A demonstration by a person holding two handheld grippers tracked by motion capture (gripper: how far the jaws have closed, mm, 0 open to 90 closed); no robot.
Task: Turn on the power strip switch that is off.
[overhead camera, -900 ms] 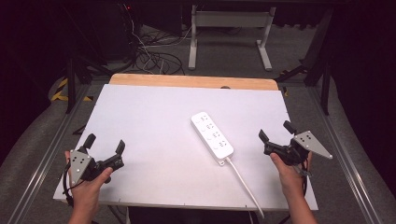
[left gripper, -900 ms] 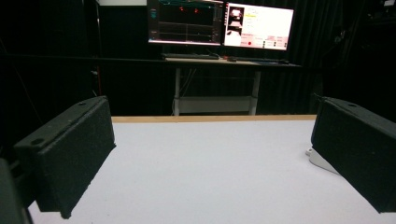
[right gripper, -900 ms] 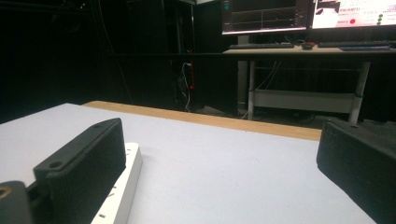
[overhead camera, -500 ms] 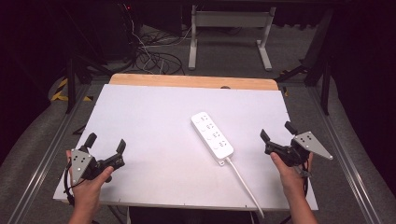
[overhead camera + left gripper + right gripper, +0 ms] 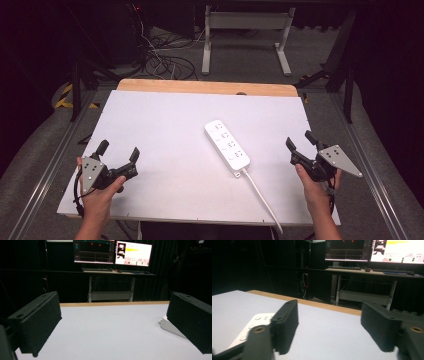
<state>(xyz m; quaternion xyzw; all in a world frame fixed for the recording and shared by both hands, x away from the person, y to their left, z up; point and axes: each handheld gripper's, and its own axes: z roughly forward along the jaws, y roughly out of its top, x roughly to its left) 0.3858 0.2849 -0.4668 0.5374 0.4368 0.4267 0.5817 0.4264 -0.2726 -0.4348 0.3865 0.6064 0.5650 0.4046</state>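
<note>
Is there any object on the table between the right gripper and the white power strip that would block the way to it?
Nothing visible does. The right gripper is open near the table's right edge, and bare white table lies between it and the power strip. The strip's own cable runs toward the near edge, beside that path.

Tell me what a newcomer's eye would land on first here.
First the white power strip, lying aslant right of centre on the bare white table, its cord trailing to the near edge. Then the left gripper and right gripper, both open at the near corners, holding nothing.
</note>
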